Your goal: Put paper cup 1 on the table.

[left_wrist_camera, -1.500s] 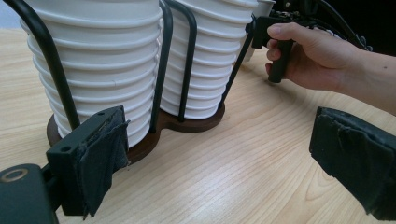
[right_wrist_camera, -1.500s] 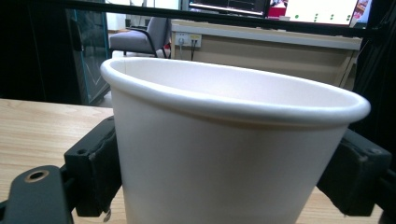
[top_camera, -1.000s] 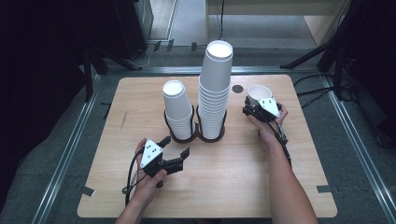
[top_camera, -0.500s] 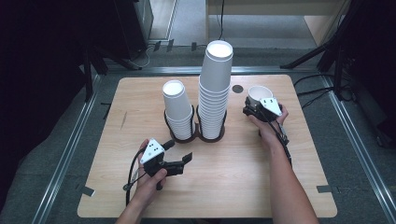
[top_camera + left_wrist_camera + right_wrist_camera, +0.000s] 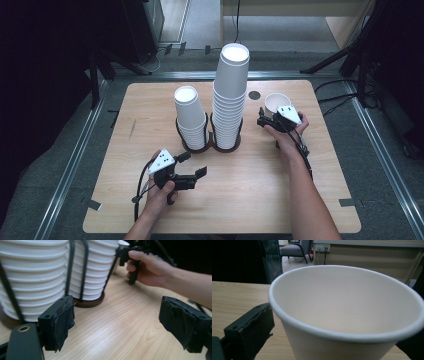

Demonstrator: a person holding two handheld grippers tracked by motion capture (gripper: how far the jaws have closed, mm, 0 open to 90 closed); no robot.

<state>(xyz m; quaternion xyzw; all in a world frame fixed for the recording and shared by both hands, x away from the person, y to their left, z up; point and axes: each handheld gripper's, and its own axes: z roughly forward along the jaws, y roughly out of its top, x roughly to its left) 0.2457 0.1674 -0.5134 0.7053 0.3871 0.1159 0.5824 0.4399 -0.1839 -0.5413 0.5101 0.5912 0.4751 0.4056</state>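
The left claw (image 5: 196,166) hovers empty and half-spread over bare pale wooden surface (image 5: 250,200) near the front edge. Farther back right, the right claw (image 5: 264,119) has just been opening; its pads flank the single smooth white paper cup (image 5: 276,103), standing upright beside ribbed white cup stacks (image 5: 231,95).

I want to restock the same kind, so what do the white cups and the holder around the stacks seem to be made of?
The single cup looks like paper: matte off-white wall, rolled rim, a faint vertical seam inside. The stacked cups show the same rolled rims. The holder appears to be thin black metal rods on a dark round base, perhaps stained wood; its material is uncertain.
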